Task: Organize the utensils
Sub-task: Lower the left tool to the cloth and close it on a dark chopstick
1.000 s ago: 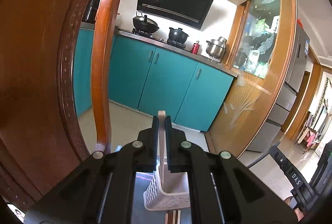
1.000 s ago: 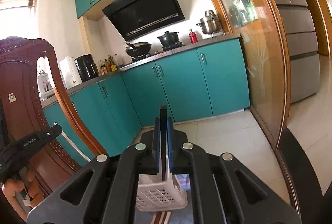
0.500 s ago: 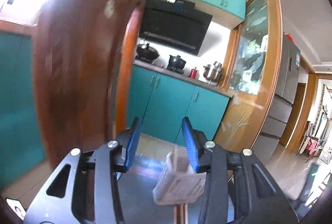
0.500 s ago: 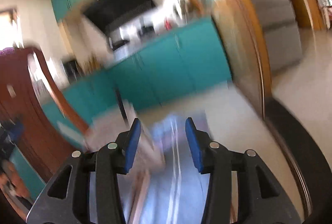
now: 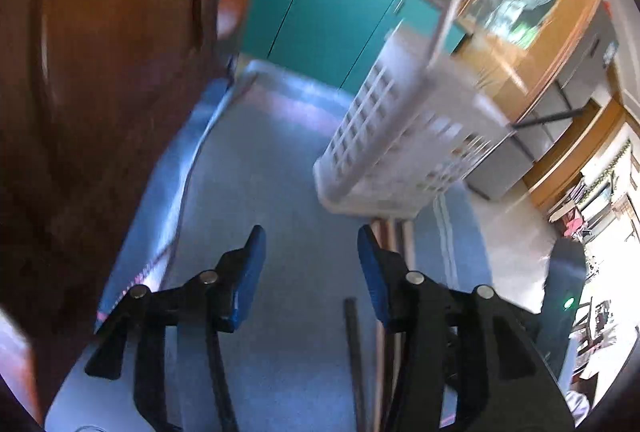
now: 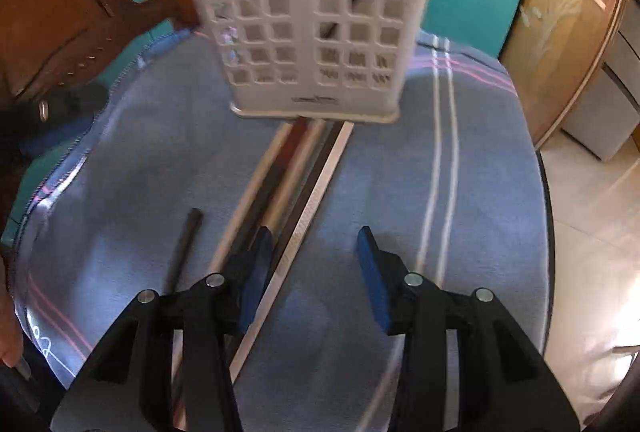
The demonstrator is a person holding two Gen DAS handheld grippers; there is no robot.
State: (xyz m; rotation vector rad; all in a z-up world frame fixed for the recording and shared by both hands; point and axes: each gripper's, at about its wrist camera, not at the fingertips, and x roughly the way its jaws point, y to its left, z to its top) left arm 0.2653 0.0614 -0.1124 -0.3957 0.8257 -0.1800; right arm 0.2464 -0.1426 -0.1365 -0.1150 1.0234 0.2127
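Left wrist view: the left gripper (image 5: 310,252) hangs over a blue cloth (image 5: 280,160) that covers the table, its blue-padded fingers spread wide with nothing between them. A white slotted basket (image 5: 404,136) stands on the cloth ahead and to the right, clear of the fingers; motion blur softens its outline. Several chopsticks (image 5: 390,244) lie on the cloth from the basket's base back toward the right finger, and one dark stick (image 5: 354,344) lies apart to their left. A brown wooden chair back (image 5: 100,72) fills the left side. Teal cabinets (image 5: 320,12) stand behind.

Right wrist view: the right gripper (image 6: 314,252) is likewise released, fingers wide and empty, above the same blue cloth (image 6: 400,192), here crossed by pale stripes. The basket (image 6: 308,20) stands upright straight ahead, apart from the gripper. Dark shapes show through its right-hand holes, possibly utensils inside; the blur prevents certainty. The bundle of chopsticks (image 6: 296,168) runs from the basket's foot down past the left finger. The single dark stick (image 6: 184,244) lies separately to the left.
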